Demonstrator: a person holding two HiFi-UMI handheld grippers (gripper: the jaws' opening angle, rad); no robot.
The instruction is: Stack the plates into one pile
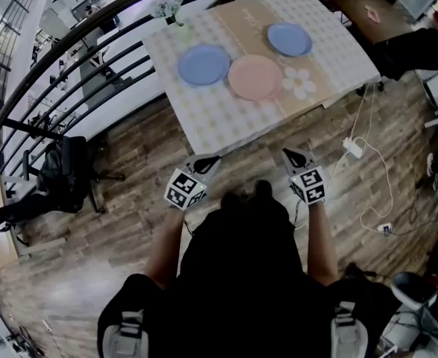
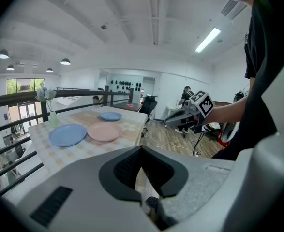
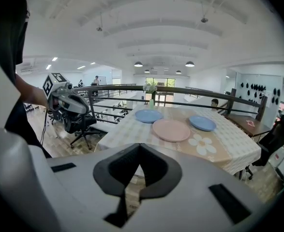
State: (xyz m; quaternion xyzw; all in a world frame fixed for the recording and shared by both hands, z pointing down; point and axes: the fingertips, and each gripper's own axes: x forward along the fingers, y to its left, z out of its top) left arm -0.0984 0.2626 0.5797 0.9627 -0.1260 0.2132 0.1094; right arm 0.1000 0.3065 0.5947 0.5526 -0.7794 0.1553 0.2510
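Plates: blue plate (image 1: 203,65), pink plate (image 1: 254,77), smaller blue plate (image 1: 289,39), unstacked on table (image 1: 204,118).
Grippers: left gripper (image 1: 210,159), right gripper (image 1: 295,154), above floor (image 1: 129,222).

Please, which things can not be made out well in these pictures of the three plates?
Head view: whether the pink plate touches the large blue plate; their rims lie too close to tell.
Head view: the vase is small and blurred.
Left gripper view: the table's near corner, hidden behind the left gripper's body.
Right gripper view: a pink thing on the far table, too small to name.
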